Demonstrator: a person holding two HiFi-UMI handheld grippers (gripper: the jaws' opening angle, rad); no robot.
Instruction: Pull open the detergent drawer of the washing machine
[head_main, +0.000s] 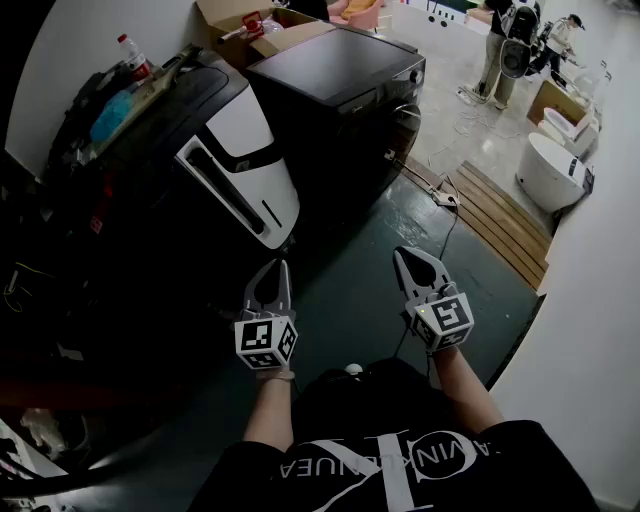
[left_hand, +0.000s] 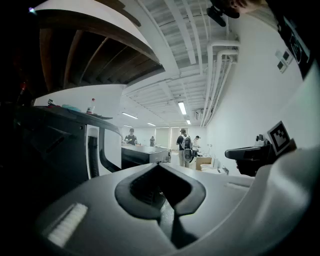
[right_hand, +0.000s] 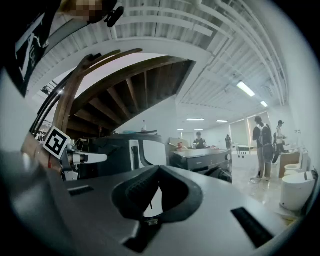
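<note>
Left claw (head_main: 279, 268) and right claw (head_main: 404, 257) are both hanging clenched and empty at lower centre, over the floor (head_main: 345, 265). The washing machine (head_main: 340, 95) is sitting well apart at upper centre. Can't make out the drawer; approach, grab and pull are all pending.

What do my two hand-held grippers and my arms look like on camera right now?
The left hand-held gripper and the right hand-held gripper match: pale grey tapering jaws lined with dark ribbed pads. Each carries a white marker cube printed with black square patterns. The person wears a black T-shirt with white lettering, and its short sleeves leave the forearms bare.
</note>
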